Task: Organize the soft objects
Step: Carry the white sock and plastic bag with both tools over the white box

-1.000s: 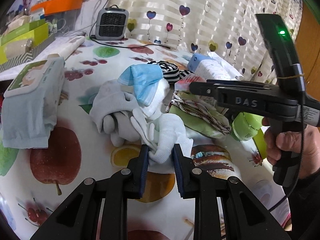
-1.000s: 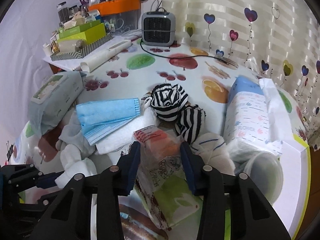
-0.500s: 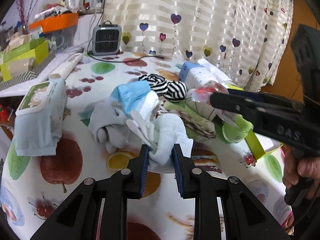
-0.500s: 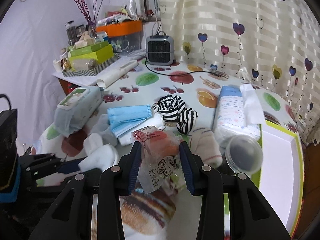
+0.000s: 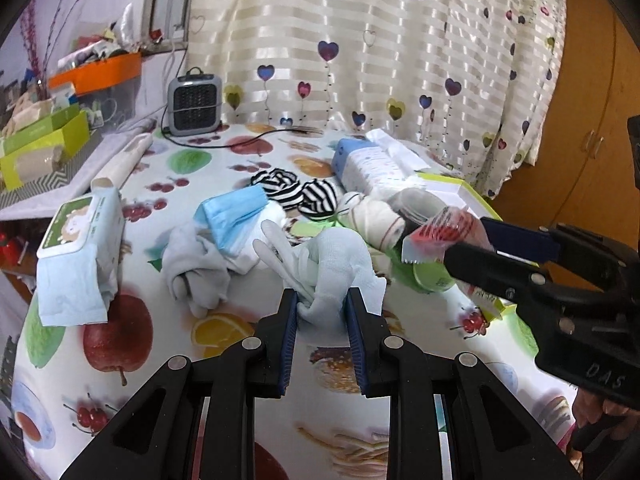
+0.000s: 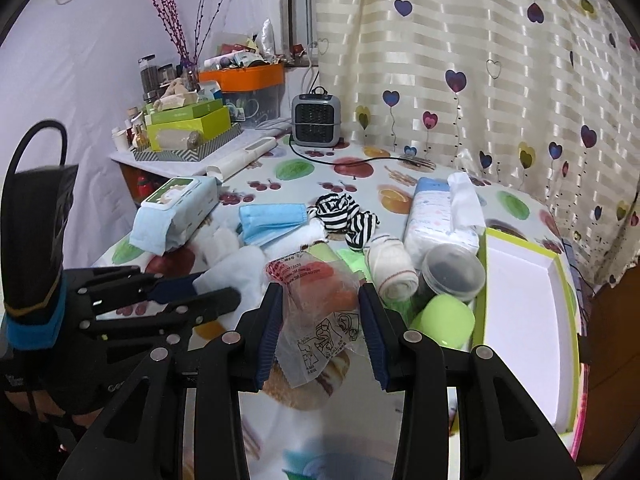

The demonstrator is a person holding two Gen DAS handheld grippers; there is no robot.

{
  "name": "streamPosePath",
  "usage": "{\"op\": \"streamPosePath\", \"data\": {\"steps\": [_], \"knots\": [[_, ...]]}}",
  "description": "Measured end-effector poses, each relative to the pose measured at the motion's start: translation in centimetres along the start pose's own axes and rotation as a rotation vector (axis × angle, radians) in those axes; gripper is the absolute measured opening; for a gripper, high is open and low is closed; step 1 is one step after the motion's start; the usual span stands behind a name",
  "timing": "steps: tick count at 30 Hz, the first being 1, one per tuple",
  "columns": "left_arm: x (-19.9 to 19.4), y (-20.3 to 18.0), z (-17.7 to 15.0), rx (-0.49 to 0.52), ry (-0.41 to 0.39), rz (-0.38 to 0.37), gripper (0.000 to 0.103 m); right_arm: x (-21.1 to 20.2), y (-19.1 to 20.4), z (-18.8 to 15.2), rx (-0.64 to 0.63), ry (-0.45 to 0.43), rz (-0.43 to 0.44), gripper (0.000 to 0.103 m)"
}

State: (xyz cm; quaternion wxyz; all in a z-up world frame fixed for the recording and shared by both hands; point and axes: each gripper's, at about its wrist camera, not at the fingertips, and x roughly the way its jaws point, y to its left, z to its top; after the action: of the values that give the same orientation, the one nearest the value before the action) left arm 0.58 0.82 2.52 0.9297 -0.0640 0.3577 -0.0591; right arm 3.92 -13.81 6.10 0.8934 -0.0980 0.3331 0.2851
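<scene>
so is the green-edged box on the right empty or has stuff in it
Empty as far as shown: the box shows only its bare white inside; the jar sits outside it.

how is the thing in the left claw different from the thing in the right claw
The left claw holds a white knitted glove, soft opaque cloth with limp fingers; the right claw holds a clear crinkly plastic packet with red-orange contents and printed pictures. The glove bunches into folds between the pads; the packet looks stiffer and holds those pads wider apart. Both are clamped and appear lifted clear of the fruit-print tablecloth.

R gripper (image 6: 320, 320) fingers clamp plastic packet (image 6: 316, 300).
</scene>
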Motion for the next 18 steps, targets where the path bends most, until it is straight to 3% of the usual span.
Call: {"op": "streamPosePath", "data": {"steps": [18], "knots": [[-0.8, -3.7, 0.7, 0.068, -0.015, -0.018, 0.023, -2.9, -1.9, -2.0, 0.059, -0.043, -0.018, 0.04]]}}
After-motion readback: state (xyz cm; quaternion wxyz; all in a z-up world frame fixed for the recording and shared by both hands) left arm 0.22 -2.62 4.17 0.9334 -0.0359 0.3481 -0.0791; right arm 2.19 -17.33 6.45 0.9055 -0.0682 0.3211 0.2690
